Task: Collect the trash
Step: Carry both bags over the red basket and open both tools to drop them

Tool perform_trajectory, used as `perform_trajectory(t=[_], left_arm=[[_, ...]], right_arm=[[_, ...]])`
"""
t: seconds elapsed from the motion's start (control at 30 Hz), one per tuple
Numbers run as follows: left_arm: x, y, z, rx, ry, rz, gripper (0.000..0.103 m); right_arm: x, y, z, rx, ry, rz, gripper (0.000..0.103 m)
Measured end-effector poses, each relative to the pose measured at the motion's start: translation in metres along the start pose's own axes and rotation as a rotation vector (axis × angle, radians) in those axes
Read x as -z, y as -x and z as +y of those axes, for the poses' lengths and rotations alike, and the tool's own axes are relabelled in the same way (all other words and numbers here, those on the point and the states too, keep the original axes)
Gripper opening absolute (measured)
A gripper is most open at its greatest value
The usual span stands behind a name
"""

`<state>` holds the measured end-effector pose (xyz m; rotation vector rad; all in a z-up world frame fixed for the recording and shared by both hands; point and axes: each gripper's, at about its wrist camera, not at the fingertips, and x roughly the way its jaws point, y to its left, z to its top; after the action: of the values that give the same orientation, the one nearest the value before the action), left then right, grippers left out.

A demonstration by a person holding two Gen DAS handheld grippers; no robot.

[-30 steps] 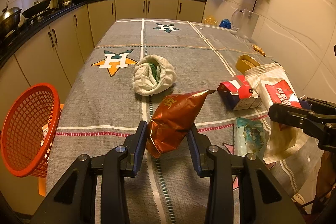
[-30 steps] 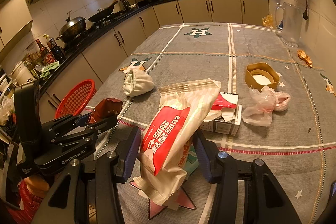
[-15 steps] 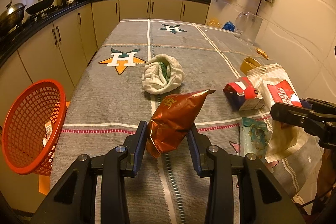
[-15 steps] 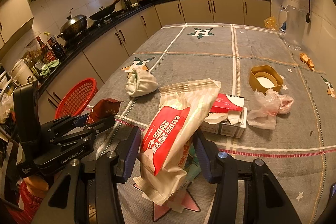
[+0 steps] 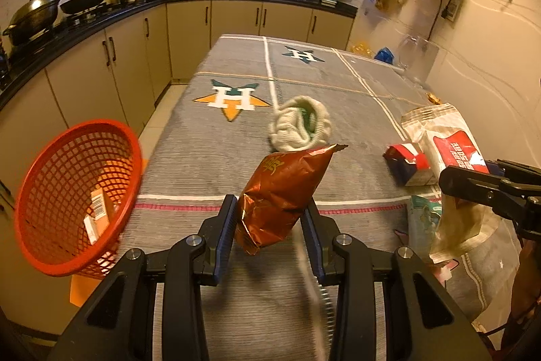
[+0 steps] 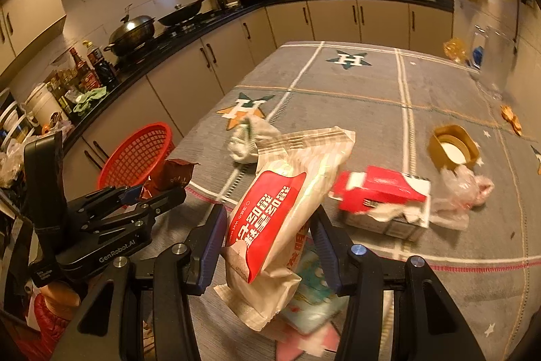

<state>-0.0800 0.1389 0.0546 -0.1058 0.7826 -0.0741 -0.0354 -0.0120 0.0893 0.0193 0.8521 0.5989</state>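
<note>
My left gripper (image 5: 268,225) is shut on a brown foil snack bag (image 5: 284,192) and holds it above the table's near left part. A red mesh basket (image 5: 67,198) with some trash in it hangs off the table's left edge, just left of that gripper; it also shows in the right wrist view (image 6: 135,154). My right gripper (image 6: 268,239) is shut on a white and red plastic bag (image 6: 280,208), lifted over a pale blue packet (image 6: 311,293). The left gripper with its brown bag (image 6: 172,175) shows at left in the right wrist view.
On the grey tablecloth (image 6: 372,97) lie a white knitted bundle (image 5: 301,124), a red and white carton (image 6: 382,202), a crumpled clear bag (image 6: 463,188), a yellow ring-shaped lid (image 6: 453,151) and a glass jug (image 5: 419,56). Kitchen cabinets run along the left.
Both views have swung left. The left gripper with the brown bag has moved toward the red basket, which now looks larger and closer. The right gripper still holds its bag.
</note>
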Motion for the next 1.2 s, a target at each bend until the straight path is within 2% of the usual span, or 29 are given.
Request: perform_trajectory(t=[0.23, 0.5, 0.73, 0.8, 0.87, 1.0, 1.07, 1.2], left_arm=[[-0.005, 0.015, 0.033, -0.057, 0.039, -0.041, 0.037], [-0.012, 0.034, 0.092, -0.151, 0.130, -0.083, 0.037], [-0.008, 0.040, 0.141, -0.223, 0.205, -0.083, 0.037], [-0.006, 0.038, 0.153, -0.230, 0.226, -0.075, 0.037], [-0.002, 0.033, 0.163, -0.241, 0.244, -0.060, 0.037], [0.005, 0.028, 0.176, -0.236, 0.267, -0.044, 0.037], [0.006, 0.027, 0.176, -0.228, 0.263, -0.048, 0.037], [0.007, 0.024, 0.175, -0.225, 0.250, -0.048, 0.037]], right_arm=[[-0.014, -0.018, 0.032, -0.045, 0.051, 0.031, 0.055], [-0.032, -0.039, 0.080, -0.122, 0.128, 0.064, 0.055], [-0.051, -0.057, 0.124, -0.167, 0.196, 0.066, 0.055], [-0.058, -0.062, 0.135, -0.179, 0.211, 0.058, 0.051], [-0.062, -0.071, 0.145, -0.172, 0.228, 0.065, 0.037], [-0.062, -0.084, 0.138, -0.154, 0.206, 0.099, 0.037], [-0.061, -0.087, 0.128, -0.107, 0.207, 0.106, 0.048], [-0.053, -0.095, 0.101, -0.084, 0.175, 0.149, 0.065]])
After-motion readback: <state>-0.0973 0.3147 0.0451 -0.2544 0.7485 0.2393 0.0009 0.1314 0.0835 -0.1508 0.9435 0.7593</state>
